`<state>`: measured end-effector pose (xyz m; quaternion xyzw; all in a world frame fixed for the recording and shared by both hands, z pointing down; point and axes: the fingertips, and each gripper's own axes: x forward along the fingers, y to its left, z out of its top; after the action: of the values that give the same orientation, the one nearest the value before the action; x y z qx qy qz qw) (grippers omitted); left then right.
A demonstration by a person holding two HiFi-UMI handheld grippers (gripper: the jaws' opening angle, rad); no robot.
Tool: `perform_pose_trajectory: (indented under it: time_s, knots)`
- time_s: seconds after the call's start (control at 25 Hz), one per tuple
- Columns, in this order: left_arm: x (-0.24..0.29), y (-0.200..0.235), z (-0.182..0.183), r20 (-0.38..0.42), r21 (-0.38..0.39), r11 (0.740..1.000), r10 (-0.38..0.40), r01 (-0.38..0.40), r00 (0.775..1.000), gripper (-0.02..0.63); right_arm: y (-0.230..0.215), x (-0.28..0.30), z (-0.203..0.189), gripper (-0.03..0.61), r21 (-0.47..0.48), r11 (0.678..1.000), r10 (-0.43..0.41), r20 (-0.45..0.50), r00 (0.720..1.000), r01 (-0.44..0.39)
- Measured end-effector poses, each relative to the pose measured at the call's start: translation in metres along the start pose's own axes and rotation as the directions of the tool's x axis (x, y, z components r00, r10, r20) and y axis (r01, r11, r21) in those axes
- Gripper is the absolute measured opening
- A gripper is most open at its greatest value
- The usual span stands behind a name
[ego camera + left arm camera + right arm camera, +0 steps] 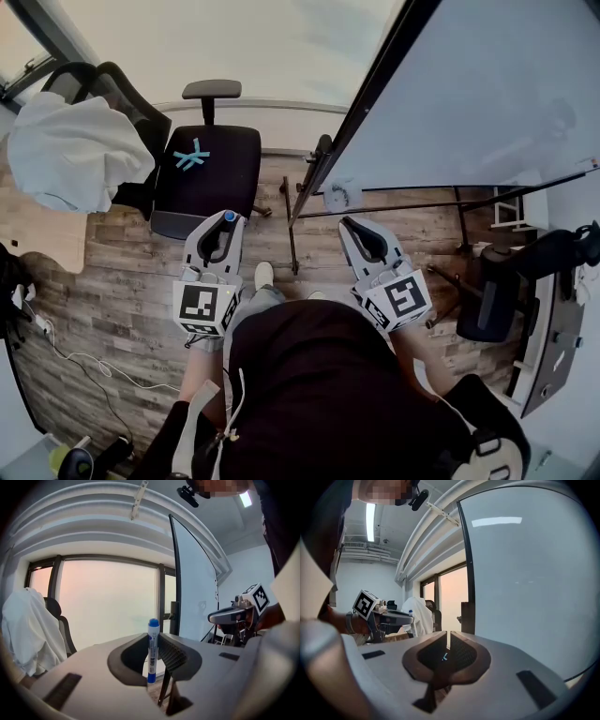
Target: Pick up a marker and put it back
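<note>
In the head view, the left gripper is holding the marker above the wooden floor. Only the marker's blue cap is showing, with the barrel hiding between the jaws. The right gripper is hovering beside the whiteboard, which the frame is cutting off.

In the left gripper view, the jaws are pinching the marker upright, its cap rising above them.

In the right gripper view, the jaws are pressing almost together with nothing between them.
</note>
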<state>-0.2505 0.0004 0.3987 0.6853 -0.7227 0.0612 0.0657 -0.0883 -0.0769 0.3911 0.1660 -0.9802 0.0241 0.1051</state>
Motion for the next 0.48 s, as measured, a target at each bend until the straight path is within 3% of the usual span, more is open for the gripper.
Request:
perform_pose_trajectory:
  time_s: [0.48]
  knots:
    - [0.038, -0.032, 0.011, 0.006, 0.041, 0.989, -0.145, 0.145, 0.989, 0.072, -0.027, -0.028, -0.005, 0.032, 0.033, 0.99, -0.139, 0.004, 0.99, 0.139]
